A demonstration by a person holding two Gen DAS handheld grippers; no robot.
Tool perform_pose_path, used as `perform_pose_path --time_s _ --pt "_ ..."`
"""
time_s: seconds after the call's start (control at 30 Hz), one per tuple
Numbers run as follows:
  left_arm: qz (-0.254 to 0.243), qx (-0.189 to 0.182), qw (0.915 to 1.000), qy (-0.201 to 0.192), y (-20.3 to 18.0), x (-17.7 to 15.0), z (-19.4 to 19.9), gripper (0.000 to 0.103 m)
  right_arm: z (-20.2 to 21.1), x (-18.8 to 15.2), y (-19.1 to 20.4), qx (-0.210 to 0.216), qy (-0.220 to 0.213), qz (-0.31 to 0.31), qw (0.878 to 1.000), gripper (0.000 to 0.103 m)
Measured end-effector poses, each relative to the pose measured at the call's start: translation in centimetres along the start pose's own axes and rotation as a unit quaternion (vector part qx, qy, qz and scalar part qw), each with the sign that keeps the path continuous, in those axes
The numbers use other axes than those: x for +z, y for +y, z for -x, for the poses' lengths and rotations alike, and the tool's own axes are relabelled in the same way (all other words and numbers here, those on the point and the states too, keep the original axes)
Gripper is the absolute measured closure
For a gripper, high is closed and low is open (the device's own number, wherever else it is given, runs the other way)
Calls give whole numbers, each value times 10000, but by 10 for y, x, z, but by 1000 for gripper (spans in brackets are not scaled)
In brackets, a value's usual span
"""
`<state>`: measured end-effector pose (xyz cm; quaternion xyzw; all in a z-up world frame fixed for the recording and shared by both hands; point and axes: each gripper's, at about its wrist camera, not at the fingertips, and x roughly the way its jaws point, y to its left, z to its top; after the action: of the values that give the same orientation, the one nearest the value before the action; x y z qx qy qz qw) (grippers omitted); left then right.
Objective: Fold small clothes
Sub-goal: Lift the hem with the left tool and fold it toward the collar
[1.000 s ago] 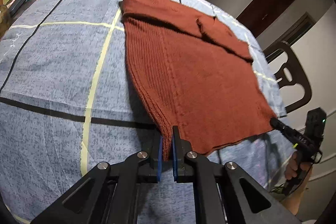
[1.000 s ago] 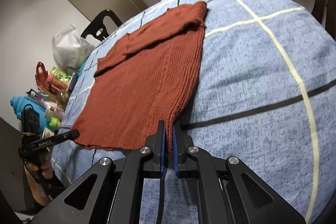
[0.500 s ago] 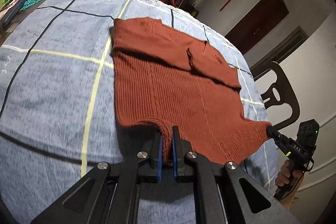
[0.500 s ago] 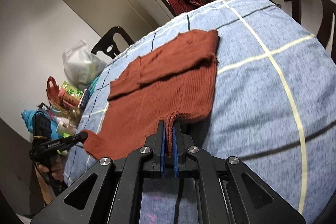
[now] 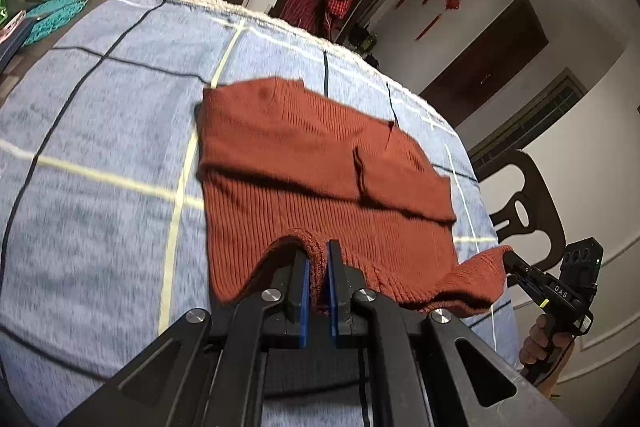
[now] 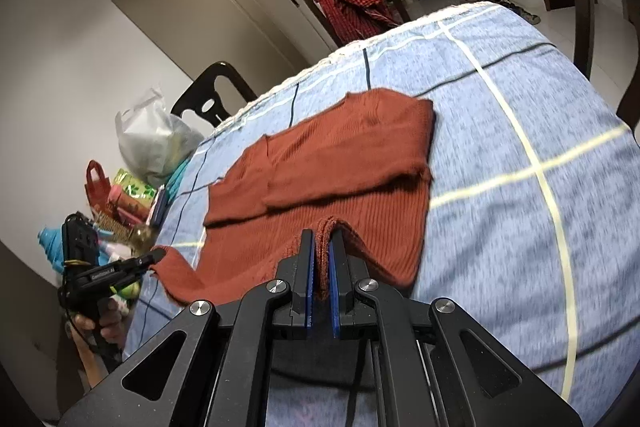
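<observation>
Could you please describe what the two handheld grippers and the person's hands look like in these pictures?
Both are matte black linkage frames with silver pivot bolts and blue-lined fingers. The left gripper and the right gripper look the same. From the side, each shows a black pistol-style handle with white lettering, a boxy block on top and a small yellow-green accent. The bare right hand and left hand wear no gloves.

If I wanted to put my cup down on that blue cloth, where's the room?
Bare checked tablecloth lies left of the rust sweater, and more to its right. The table's left edge is crowded: plastic bag and packets.
</observation>
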<state>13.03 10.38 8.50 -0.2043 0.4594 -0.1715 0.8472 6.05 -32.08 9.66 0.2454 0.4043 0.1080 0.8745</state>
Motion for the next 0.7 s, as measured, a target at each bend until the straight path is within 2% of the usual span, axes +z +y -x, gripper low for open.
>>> perform_pose_path --time_s 0.4,0.7 --pt "119 8 9997 -223 4 49 -16 94 -27 43 0 -17 12 -80 10000 97" --pt "169 17 9998 -94 5 73 -42 94 -51 61 -8 -66 134 -255 9996 97"
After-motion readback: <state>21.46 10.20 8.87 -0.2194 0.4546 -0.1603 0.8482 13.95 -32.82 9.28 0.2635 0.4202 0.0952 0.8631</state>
